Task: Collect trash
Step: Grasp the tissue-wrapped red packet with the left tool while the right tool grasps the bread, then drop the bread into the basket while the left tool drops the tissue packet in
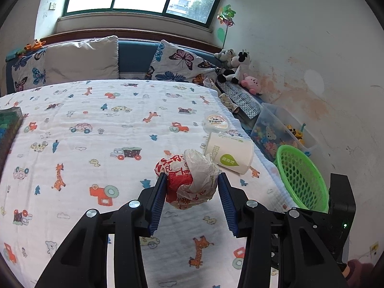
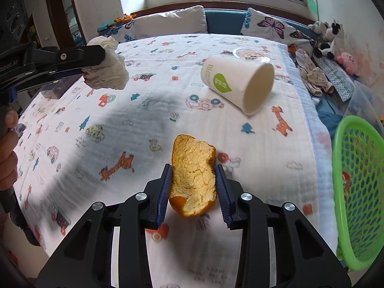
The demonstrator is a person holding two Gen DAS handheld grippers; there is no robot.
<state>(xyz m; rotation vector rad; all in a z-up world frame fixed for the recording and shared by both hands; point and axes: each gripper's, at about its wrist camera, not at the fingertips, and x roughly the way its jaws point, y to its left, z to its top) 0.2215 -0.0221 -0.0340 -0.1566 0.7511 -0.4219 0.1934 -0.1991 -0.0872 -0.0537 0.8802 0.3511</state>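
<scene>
Right gripper (image 2: 194,187): jaws narrowed onto an orange peel (image 2: 193,175), both blue pads against its edges, pith side up, just above the bed (image 2: 144,110).

Left gripper (image 1: 192,192): partly closed, clamped on a crumpled red-and-white wrapper (image 1: 189,180), lifted clear of the bed; a hand (image 2: 8,148) grips its handle.

Landmark: white paper cup (image 2: 236,84) with green leaf mark, lying on its side on the bed, mouth toward the green basket (image 2: 357,187). Peel: nearer the camera than the cup. Wrapper: left of the cup. Clear plastic lid (image 1: 216,122): just behind the cup. Basket: right of the cup, off the bed's edge. Plush toys (image 1: 236,66): well behind the cup, by the wall.
</scene>
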